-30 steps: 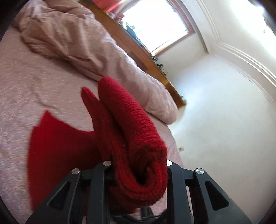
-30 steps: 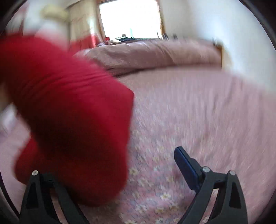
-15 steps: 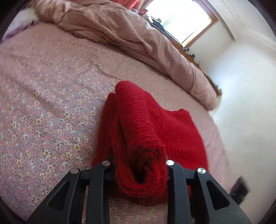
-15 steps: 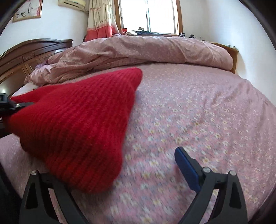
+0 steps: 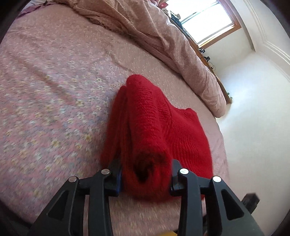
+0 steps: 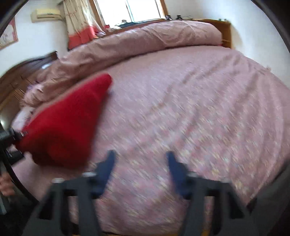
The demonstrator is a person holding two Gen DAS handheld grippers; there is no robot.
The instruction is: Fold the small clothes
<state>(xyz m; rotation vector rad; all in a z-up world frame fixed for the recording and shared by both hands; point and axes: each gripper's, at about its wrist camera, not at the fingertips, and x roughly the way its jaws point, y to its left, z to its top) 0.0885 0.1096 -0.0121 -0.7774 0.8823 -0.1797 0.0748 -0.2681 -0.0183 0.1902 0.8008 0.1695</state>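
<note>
A red knitted garment (image 5: pixel 150 127) lies folded on the pink floral bed sheet (image 5: pixel 54 90). My left gripper (image 5: pixel 145 167) is shut on the bunched near end of it, low over the bed. In the right wrist view the same garment (image 6: pixel 67 119) lies at the left, with the left gripper at its left end. My right gripper (image 6: pixel 140 159) is open and empty above the sheet (image 6: pixel 199 109), to the right of the garment and apart from it. The view is blurred by motion.
A crumpled pink duvet (image 5: pixel 163 40) is piled along the far side of the bed, also in the right wrist view (image 6: pixel 145 41). A dark wooden headboard (image 6: pixel 21 72) stands at the left. A window (image 6: pixel 134 9) and white walls lie beyond.
My left gripper has lowered the garment onto the bed, so more of it lies flat. My right gripper has let go, narrowed its jaws and moved right, away from the garment.
</note>
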